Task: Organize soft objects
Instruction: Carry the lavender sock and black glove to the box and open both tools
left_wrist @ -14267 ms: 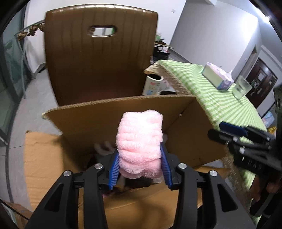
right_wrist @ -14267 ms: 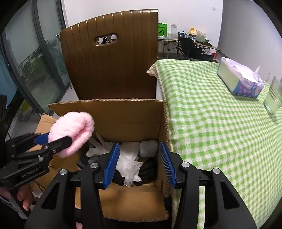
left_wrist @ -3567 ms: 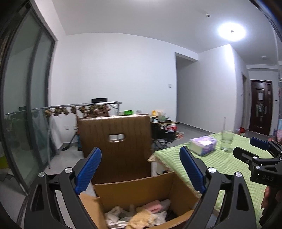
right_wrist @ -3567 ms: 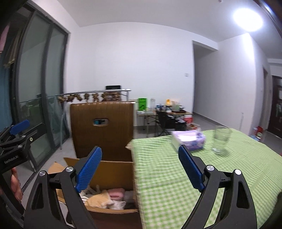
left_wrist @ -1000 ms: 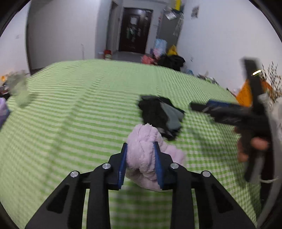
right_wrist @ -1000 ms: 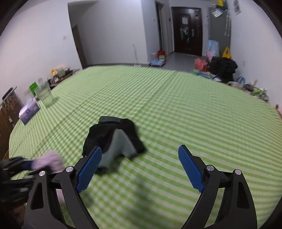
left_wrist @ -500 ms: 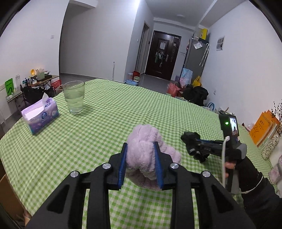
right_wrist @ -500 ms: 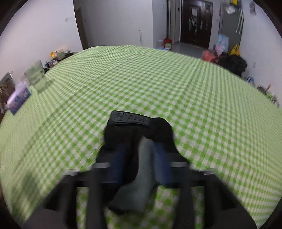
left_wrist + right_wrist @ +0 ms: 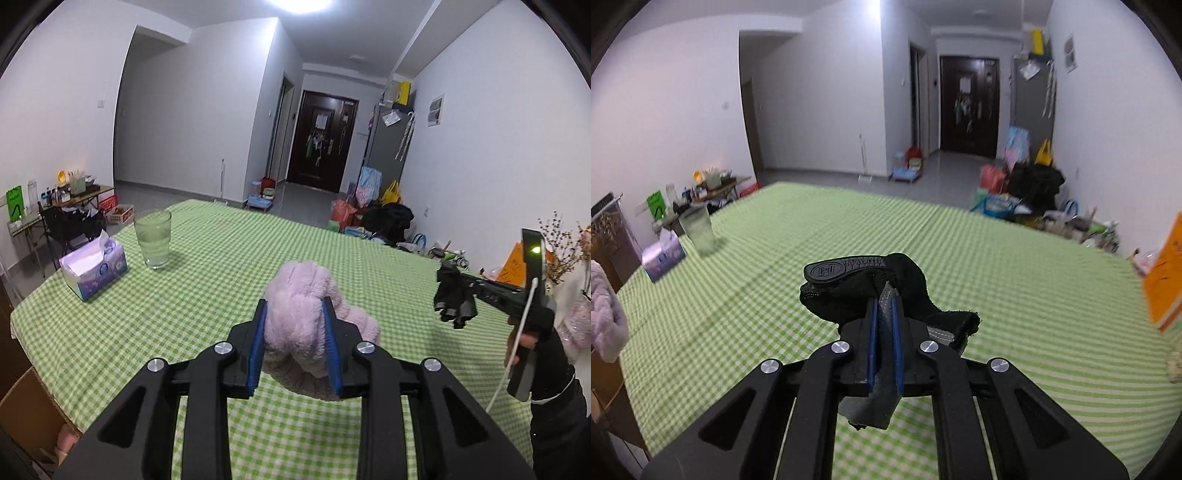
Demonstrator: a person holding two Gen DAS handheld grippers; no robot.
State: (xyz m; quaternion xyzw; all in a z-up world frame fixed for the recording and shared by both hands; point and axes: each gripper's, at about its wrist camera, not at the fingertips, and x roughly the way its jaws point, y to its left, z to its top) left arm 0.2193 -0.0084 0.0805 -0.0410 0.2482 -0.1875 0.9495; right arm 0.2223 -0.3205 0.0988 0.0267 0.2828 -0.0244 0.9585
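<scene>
L gripper [image 9: 293, 341] clamped the fluffy cloth [image 9: 306, 325], R gripper [image 9: 882, 347] pinched the glove [image 9: 864, 291]; thin hold, glove could've slipped w/ swing.

The right gripper [image 9: 883, 306] was clamped tight on a black glove [image 9: 886, 284], its blue pads pinching a grey part of the fabric. The jaws had just been closing on it. The glove hung clear above the table [image 9: 1015, 280], which was covered in green-and-white check cloth. A rubber tab with raised lettering stuck out at the glove's top left, and a grey flap drooped below the pads. At the far left of the table stood a glass [image 9: 697, 225] next to a tissue box [image 9: 663, 254]. A fluffy pale pink cloth [image 9: 605, 317] showed at the left edge. An orange box [image 9: 1165, 273] stood at the right edge.
</scene>
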